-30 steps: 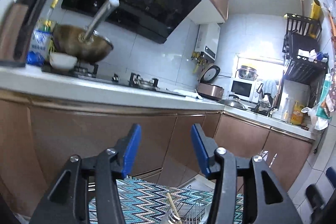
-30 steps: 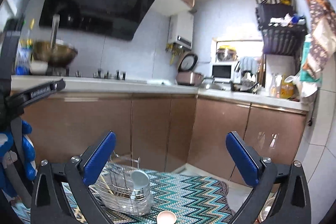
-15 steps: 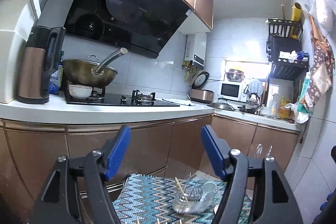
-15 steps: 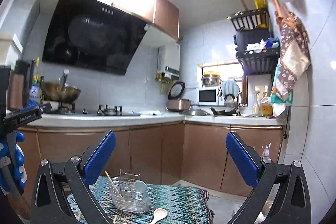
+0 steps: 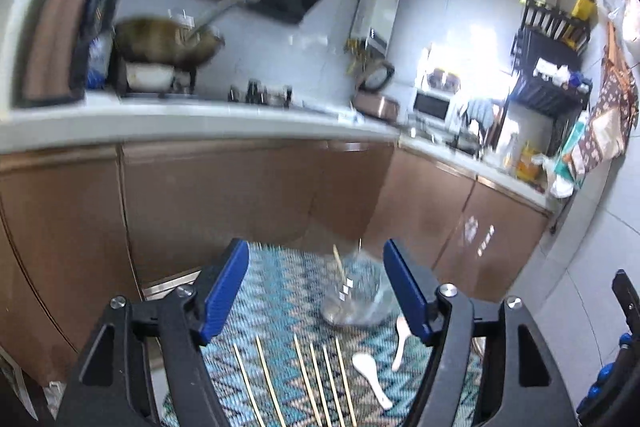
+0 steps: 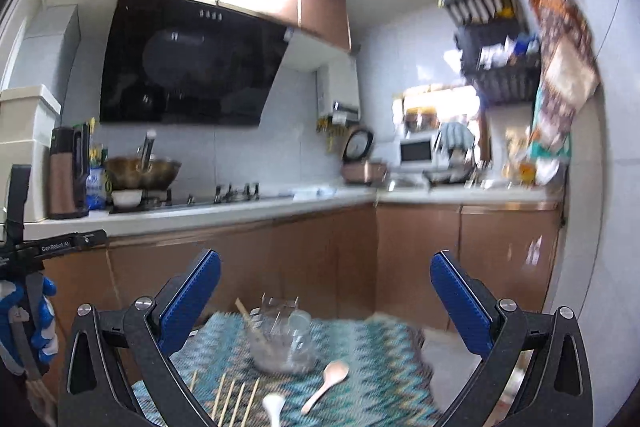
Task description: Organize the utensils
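Observation:
A clear utensil holder with a wire rack (image 5: 354, 301) stands on a zigzag-patterned cloth (image 5: 280, 311), with one chopstick and a white spoon in it. Several wooden chopsticks (image 5: 304, 379) lie in a row in front of it. A white spoon (image 5: 370, 373) and a pale wooden spoon (image 5: 401, 341) lie to their right. In the right wrist view I see the holder (image 6: 282, 345), chopsticks (image 6: 236, 399), white spoon (image 6: 274, 407) and wooden spoon (image 6: 328, 381). My left gripper (image 5: 316, 291) is open and empty above the cloth. My right gripper (image 6: 326, 301) is wide open and empty.
Brown kitchen cabinets (image 6: 320, 259) with a white counter (image 6: 200, 215) stand behind the cloth. A wok (image 6: 142, 173) sits on the hob. A tiled floor (image 5: 560, 291) lies to the right. The left gripper's body shows at the right wrist view's left edge (image 6: 24, 267).
Both cameras have tilted down toward the cloth, so the row of chopsticks and both spoons have come into view. Both grippers stay open and empty.

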A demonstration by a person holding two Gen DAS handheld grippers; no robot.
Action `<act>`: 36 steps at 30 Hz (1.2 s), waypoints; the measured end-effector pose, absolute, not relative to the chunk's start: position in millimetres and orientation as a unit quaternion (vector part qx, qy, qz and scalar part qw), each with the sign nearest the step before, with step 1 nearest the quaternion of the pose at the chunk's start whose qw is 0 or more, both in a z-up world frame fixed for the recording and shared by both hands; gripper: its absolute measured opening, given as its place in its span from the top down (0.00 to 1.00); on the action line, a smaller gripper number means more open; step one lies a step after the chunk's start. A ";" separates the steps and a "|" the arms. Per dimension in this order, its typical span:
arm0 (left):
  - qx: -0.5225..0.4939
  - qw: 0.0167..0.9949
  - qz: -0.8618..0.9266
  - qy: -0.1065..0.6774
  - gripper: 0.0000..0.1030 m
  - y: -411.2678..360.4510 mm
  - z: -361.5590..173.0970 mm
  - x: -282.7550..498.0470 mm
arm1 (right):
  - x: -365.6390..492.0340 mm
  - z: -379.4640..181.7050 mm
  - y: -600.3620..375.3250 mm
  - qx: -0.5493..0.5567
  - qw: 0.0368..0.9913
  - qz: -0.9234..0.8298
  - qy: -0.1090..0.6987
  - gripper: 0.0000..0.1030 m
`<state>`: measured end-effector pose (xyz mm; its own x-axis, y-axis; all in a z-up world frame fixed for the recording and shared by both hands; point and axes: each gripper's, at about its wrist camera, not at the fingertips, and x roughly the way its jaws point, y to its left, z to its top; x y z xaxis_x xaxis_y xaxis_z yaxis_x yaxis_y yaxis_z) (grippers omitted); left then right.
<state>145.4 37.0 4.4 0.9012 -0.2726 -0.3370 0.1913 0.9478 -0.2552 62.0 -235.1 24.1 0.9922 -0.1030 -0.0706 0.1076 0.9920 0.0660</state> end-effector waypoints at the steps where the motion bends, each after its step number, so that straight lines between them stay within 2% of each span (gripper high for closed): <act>1: -0.110 0.965 -0.123 0.204 0.34 35.9 -4.9 154.3 | 67.6 18.5 -237.7 0.040 0.997 -0.053 0.045 0.00; 11: -0.119 0.918 -0.144 0.349 0.34 6.7 -104.0 234.7 | 137.6 -49.0 -257.7 0.070 0.983 -0.009 0.168 0.01; 22: -0.116 0.848 -0.155 0.493 0.37 -19.9 -204.1 299.4 | 218.0 -134.7 -261.9 0.122 0.943 0.082 0.297 0.21; 30: -0.116 0.805 -0.154 0.561 0.59 -35.5 -246.4 339.1 | 270.1 -191.3 -260.1 0.181 0.891 0.171 0.380 0.36; 36: -0.118 0.790 -0.143 0.584 0.66 -36.7 -262.2 355.7 | 299.0 -221.5 -254.5 0.194 0.863 0.205 0.419 0.44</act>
<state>355.7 -36.7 -262.2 0.2767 -0.3639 -0.8894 0.0882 0.9312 -0.3536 299.0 -254.5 -221.5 0.5641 0.5165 -0.6443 -0.1915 0.8408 0.5064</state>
